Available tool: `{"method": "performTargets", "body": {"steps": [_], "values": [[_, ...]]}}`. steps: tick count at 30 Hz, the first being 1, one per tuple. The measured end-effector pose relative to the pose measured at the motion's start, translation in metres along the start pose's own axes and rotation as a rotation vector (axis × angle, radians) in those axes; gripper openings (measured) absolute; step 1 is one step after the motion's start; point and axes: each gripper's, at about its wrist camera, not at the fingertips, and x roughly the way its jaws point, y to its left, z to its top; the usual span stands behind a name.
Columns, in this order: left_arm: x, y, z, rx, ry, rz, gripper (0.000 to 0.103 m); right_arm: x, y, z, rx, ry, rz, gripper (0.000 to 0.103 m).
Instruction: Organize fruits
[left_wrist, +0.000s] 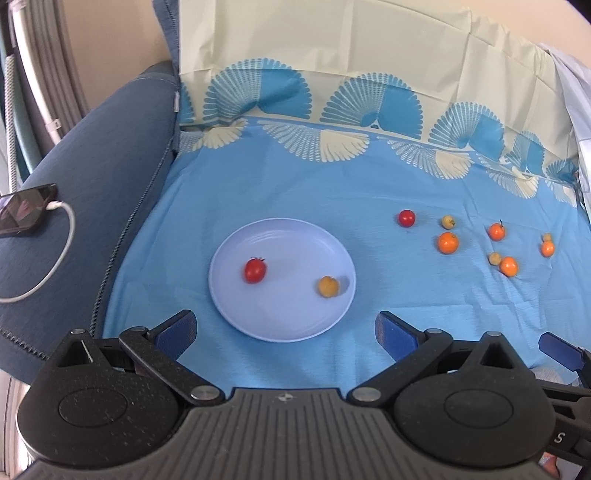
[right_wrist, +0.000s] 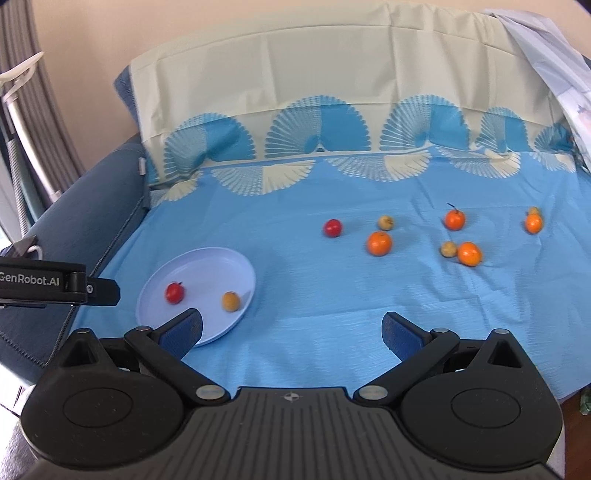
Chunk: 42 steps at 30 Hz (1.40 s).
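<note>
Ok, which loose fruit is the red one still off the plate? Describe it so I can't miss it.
Start at the pale plate on the blue cloth, then look right and farther back. The first loose fruit is the red tomato. It's the only red one there; its neighbours are orange or yellowish.

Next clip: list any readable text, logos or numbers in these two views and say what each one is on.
"GenRobot.AI" (first letter cut by the frame edge): white print on the side of the left gripper, seen in the right wrist view.
"S": white letter on the black body of the right gripper, at the lower right of the left wrist view.
The phone screen shows nothing readable.
</note>
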Motion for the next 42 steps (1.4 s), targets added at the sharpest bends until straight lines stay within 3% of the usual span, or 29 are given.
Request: {"method": "performTargets", "body": {"steps": [16,26,32,42], "values": [[0.041,-0.078,0.03,0.129,0.023,-0.05,0.103,0.025,-0.076,0.02,0.102,-0.026,-0.129,0.102],[0.111,-0.148,0.056,0.205,0.115,-0.11,0.103,0.048,-0.147,0.03,0.112,-0.068,-0.282,0.102],[0.168,-0.199,0.079,0.258,0.133,-0.12,0.103,0.091,-0.196,0.042,0.154,-0.031,-0.334,0.102],[0.272,-0.263,0.09,0.315,0.211,-0.121,0.103,0.205,-0.24,0.05,0.112,0.141,-0.329,0.102]]}}
